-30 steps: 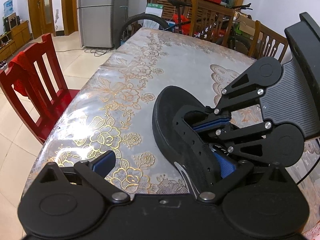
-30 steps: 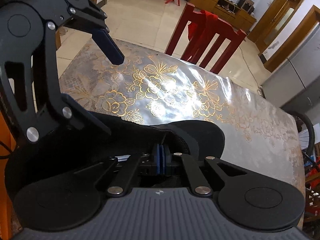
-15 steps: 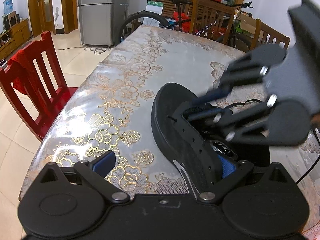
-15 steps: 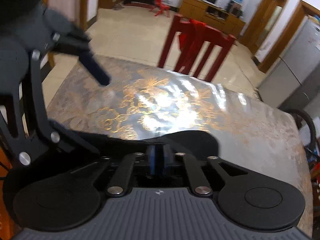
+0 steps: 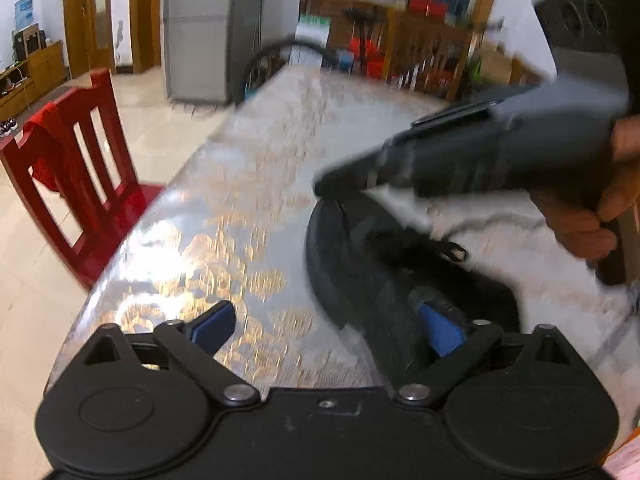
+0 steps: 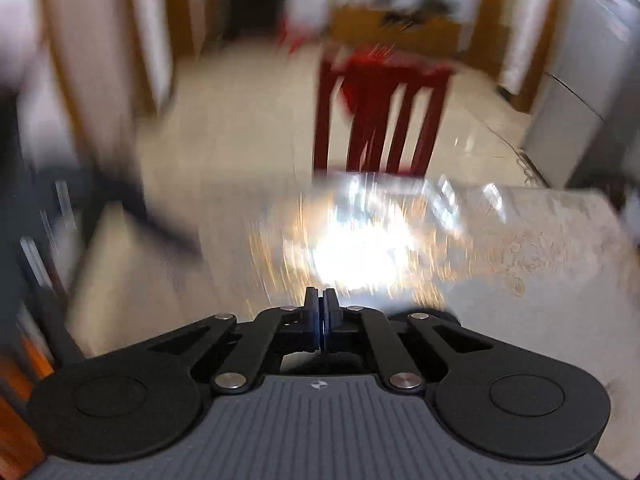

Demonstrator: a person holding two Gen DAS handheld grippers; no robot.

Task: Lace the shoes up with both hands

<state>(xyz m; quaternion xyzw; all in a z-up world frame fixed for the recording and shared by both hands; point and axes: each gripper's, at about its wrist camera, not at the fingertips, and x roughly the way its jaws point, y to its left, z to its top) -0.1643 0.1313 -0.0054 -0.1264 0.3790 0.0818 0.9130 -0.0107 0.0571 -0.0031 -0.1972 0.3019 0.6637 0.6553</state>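
Note:
A black shoe (image 5: 360, 280) lies on the patterned table (image 5: 260, 200), toe pointing away. My left gripper (image 5: 326, 322) straddles the shoe's near side wall: one blue pad is inside the shoe, the other out over the table. Its jaws are closing, and the pads do not press the wall. My right gripper (image 5: 320, 189), held by a hand (image 5: 592, 216), hovers blurred over the toe with pads together (image 6: 321, 298). A thin black lace strand (image 5: 340, 210) runs from its tip down to the shoe. A loose lace end (image 5: 454, 250) lies right of the shoe.
A red chair (image 5: 80, 168) stands at the table's left edge, also seen in the right wrist view (image 6: 380, 120). A grey fridge (image 5: 200, 32) and wooden chairs (image 5: 432, 56) are beyond the far end. Both views are motion-blurred.
My right gripper has come up out of the shoe's opening, rolled over, and now sits above the toe. The left gripper has stayed in place around the shoe's side.

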